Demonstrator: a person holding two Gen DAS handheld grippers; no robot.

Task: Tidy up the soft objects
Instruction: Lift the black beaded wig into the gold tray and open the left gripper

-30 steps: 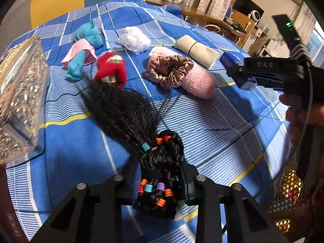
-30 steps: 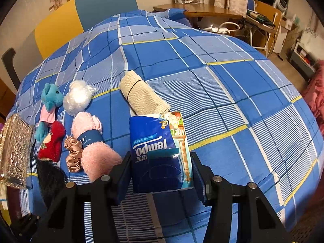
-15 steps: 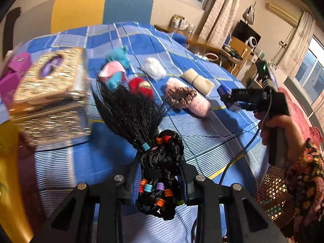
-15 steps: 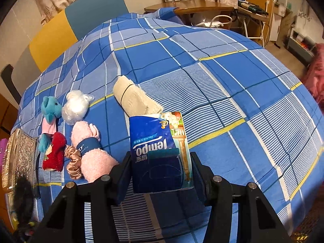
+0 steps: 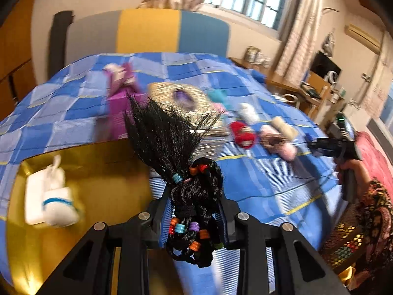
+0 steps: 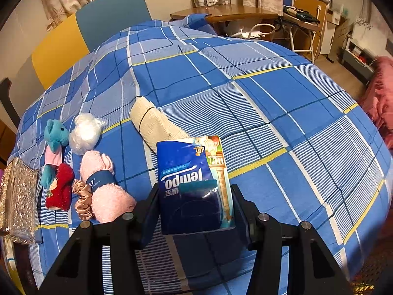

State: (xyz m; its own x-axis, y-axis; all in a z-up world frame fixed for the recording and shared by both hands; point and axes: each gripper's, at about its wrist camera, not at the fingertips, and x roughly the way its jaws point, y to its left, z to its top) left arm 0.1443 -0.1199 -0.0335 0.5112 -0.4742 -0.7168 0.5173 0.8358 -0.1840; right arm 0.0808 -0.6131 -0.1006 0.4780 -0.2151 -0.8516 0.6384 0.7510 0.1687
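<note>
- Left wrist view: my left gripper [image 5: 194, 217] is clamped on the beaded black hairpiece [image 5: 181, 162], held above the near edge of the gold tray [image 5: 103, 162] (a white pouch [image 5: 50, 198] lies in it). I should carry the tuft fully over the tray before releasing.
- Right wrist view: my right gripper [image 6: 195, 207] is clamped on the blue tissue pack [image 6: 194, 184], over the checked bedspread [image 6: 270, 103], near the beige roll [image 6: 157, 125].

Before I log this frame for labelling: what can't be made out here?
- Purple item, left wrist view: motion blur hides what it is.
- Silver box, right wrist view: cut by the left edge.
- Tissue pack: its lower end is hidden behind the right tool.
- Hair bundle: its lower end is hidden between the left tool fingers.
</note>
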